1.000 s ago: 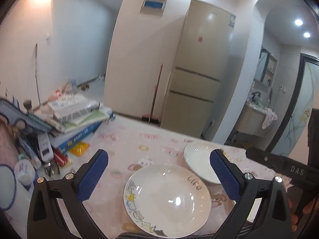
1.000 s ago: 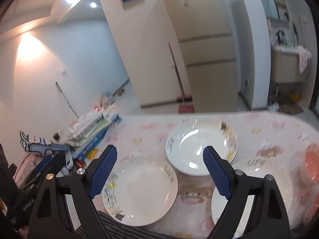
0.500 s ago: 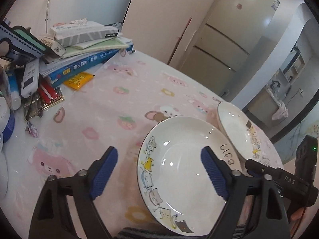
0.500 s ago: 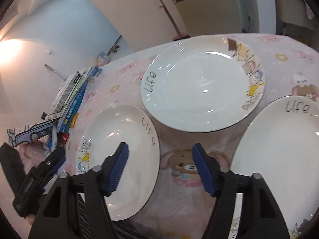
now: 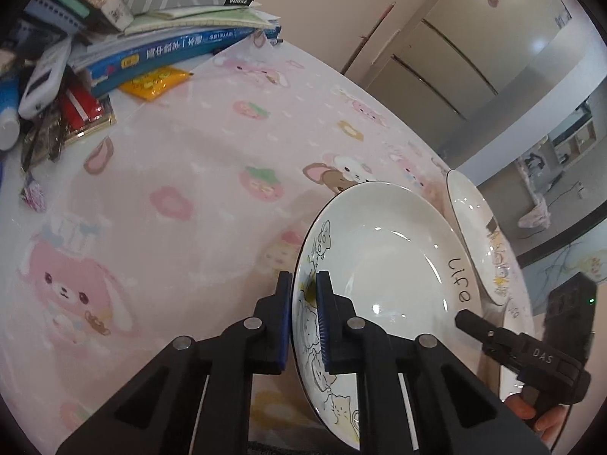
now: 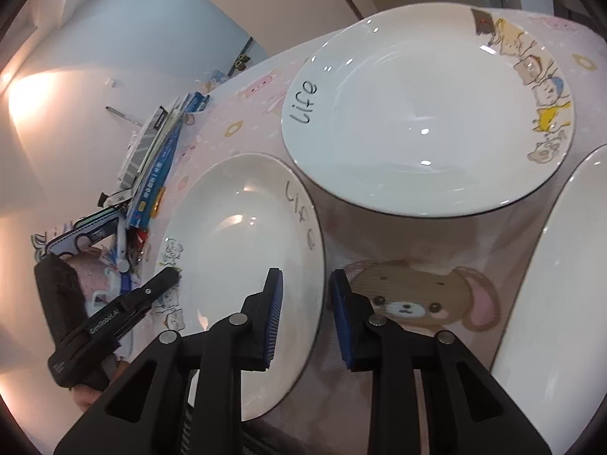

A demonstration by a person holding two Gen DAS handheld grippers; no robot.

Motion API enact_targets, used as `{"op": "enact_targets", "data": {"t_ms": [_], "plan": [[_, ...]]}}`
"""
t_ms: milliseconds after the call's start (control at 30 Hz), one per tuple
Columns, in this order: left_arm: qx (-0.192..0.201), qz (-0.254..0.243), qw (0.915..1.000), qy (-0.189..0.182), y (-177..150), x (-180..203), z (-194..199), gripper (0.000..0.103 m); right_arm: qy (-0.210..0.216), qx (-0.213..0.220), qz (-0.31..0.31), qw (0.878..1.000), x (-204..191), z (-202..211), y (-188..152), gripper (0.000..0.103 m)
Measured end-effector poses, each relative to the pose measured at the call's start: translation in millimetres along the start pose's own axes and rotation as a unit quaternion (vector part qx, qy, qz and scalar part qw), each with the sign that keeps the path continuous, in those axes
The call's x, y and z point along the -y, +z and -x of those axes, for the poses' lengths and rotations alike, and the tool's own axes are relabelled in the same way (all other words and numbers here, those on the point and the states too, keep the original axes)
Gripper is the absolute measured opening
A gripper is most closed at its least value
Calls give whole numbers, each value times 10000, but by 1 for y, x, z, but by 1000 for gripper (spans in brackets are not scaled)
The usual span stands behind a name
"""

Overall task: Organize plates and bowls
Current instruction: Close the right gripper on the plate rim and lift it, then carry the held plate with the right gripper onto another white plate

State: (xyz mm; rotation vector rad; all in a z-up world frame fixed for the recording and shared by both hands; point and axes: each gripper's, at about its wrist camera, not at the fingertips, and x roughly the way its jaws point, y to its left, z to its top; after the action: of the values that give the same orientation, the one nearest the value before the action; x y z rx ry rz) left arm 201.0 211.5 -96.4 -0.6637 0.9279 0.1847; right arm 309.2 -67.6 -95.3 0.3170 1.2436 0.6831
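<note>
Left gripper (image 5: 304, 305): jaws have just been closing and are now pinching the near-left rim of the near plate (image 5: 383, 276), one blue pad outside the rim, one on the inner face over the cartoon print.

Right gripper (image 6: 303, 313): jaws have also just been closing; they are straddling the right rim of the same near plate (image 6: 242, 261), left pad over the plate's inner surface, right pad just outside the edge. Whether the pads are pressing on the rim cannot be told, since a gap is showing on the outer side.

Both grippers are working the one plate from opposite sides; it is lying on the pink cartoon-print worktop (image 5: 182, 174).

Beyond the right gripper, a second plate (image 6: 428, 113) is sitting close to the first. To the right gripper's right, a third plate (image 6: 565, 273) is partly showing.

Far left of the left gripper, a stack of books (image 5: 170, 38) and clutter are lining the worktop edge.
</note>
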Motion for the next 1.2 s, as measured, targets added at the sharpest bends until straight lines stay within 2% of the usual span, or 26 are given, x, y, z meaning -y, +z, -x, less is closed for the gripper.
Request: {"op": "enact_targets", "data": {"t_ms": [100,167,267,433,533,633,800,933,1033,1200], "plan": [[8,6,10000,-36,-1,-1,0,13,130,14,-75,9999,2,-2,0,21],[-63,48,9998,-154,-1,-4,-3,13,70,36,-139,9999,5,-2,1,10],[-149,102,9995,-272,0,-6,-4,13,-22,208,-217,9995,6,-2,1,10],[-85,-33,9999,-141,-3,0,-1,13,-67,259,-154,9995,5,-1,0,11],[264,-312,9992,14,-5,11,12,13,-263,339,135,9990,-2,1,-1,12],[571,-574,9966,163,-6,21,22,13,-158,490,283,9983,-11,8,-1,12],[978,-628,9925,-370,-5,22,43,13,-111,754,409,9962,-17,26,-1,13],[1664,-995,9787,-681,-13,37,73,13,148,1038,353,9939,-19,44,1,13],[1910,-1192,9717,-720,-19,47,87,13,273,1250,374,9911,-24,59,2,13],[2026,-1057,9713,-658,-18,65,108,13,225,1494,481,9873,-35,85,2,13]]}}
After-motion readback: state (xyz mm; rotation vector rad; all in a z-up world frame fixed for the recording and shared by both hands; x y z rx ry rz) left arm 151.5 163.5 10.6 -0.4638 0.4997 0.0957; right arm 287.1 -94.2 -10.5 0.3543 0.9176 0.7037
